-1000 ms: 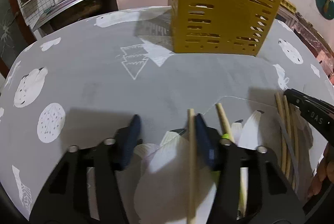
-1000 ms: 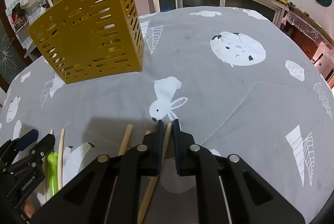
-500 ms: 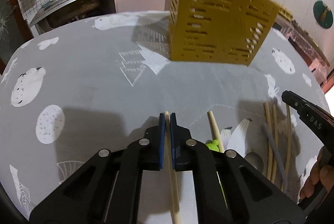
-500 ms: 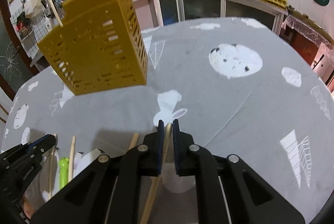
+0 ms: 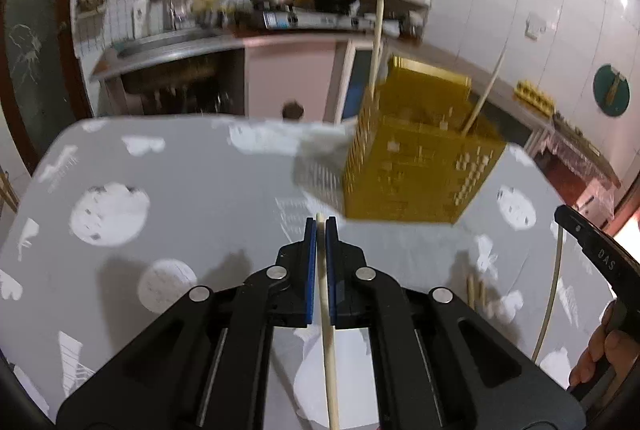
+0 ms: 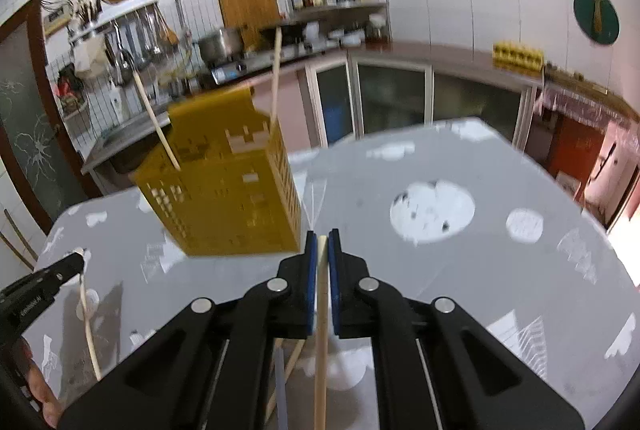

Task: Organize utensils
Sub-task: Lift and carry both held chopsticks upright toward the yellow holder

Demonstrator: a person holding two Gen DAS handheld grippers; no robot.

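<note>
Ahead of both tools stands the yellow slotted plastic utensil basket (image 5: 416, 165), blurred by motion, on the grey tablecloth with white animal prints (image 5: 192, 197). No object lies between either tool and the basket. Two pale wooden sticks (image 6: 154, 117) rise from inside it, leaning apart.

The left gripper (image 5: 320, 230) is pressed together on a pale wooden chopstick (image 5: 328, 342) that runs back under the camera, its lower end cut off. The right gripper (image 6: 321, 244) pinches another light wooden chopstick (image 6: 321, 350) likewise. Below the right tool, a few more sticks (image 6: 290, 366) lie on the cloth, mostly hidden by its black body.
</note>
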